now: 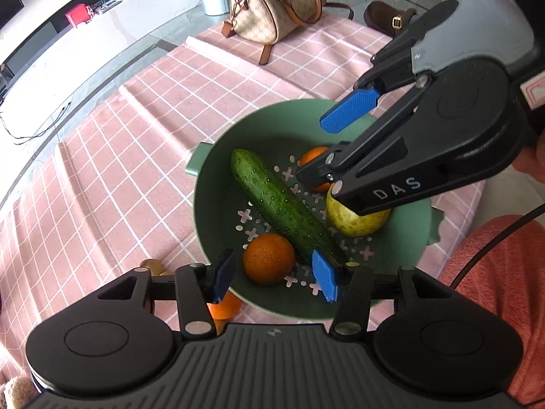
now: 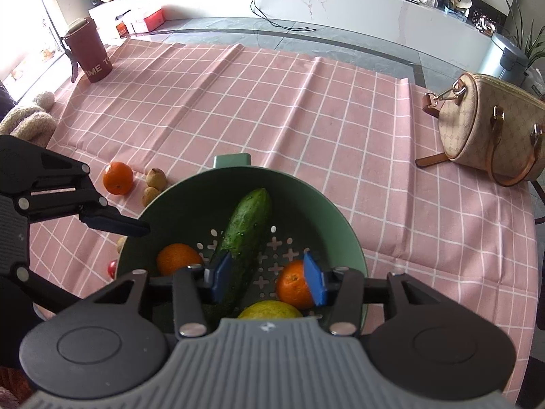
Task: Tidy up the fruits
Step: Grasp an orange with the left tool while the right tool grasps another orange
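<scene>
A green colander bowl (image 1: 218,184) (image 2: 316,201) sits on the pink checked cloth. It holds a cucumber (image 1: 279,204) (image 2: 243,235), two oranges (image 1: 269,259) (image 2: 293,284) and a yellow-green pear (image 1: 357,221) (image 2: 269,308). My left gripper (image 1: 272,277) is open and empty over the bowl's near rim, above one orange. My right gripper (image 2: 267,281) is open and empty over the bowl; in the left wrist view (image 1: 327,146) it hovers above the pear and far orange. Another orange (image 2: 118,178) (image 1: 224,306) lies on the cloth outside the bowl.
Small brown fruits (image 2: 155,184) lie beside the bowl's left rim, and a small red fruit (image 2: 111,269) shows by it. A beige handbag (image 2: 490,133) (image 1: 276,6) stands at the cloth's right. A maroon cup (image 2: 89,52) and a plush toy (image 2: 29,121) are far left.
</scene>
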`<state>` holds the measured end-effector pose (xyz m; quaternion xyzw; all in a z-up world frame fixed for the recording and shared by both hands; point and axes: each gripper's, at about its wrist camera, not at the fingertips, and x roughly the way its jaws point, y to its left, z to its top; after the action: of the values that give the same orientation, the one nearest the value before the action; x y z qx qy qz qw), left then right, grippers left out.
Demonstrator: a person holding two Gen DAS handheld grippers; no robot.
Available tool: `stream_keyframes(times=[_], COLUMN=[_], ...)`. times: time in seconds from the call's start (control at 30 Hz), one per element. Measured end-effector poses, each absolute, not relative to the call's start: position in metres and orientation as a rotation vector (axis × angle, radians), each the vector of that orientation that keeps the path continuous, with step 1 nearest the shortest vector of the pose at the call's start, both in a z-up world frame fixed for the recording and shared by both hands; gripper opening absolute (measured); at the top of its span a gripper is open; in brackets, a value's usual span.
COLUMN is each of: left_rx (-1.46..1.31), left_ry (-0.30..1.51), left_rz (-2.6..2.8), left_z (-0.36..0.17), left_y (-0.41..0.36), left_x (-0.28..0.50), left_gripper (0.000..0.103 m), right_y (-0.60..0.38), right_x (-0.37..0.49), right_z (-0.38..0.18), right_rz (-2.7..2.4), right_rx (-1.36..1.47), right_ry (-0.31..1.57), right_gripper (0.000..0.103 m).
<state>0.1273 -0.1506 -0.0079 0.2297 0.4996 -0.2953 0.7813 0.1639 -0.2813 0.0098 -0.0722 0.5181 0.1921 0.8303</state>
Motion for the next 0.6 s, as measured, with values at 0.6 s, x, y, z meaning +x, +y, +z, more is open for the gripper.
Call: stream_keyframes(times=[0.6], left_rx=[0.386], left_ry=[1.066], left_rz=[-0.476], left_z=[0.008], left_y=[-0.062], left_x=[0.097], left_gripper=[0.061], right_y=[-0.200], right_x=[0.094], right_z=[0.033], right_rz=[0.514], right_rx=[-0.110], right_ry=[0.964], right_gripper=[0.044])
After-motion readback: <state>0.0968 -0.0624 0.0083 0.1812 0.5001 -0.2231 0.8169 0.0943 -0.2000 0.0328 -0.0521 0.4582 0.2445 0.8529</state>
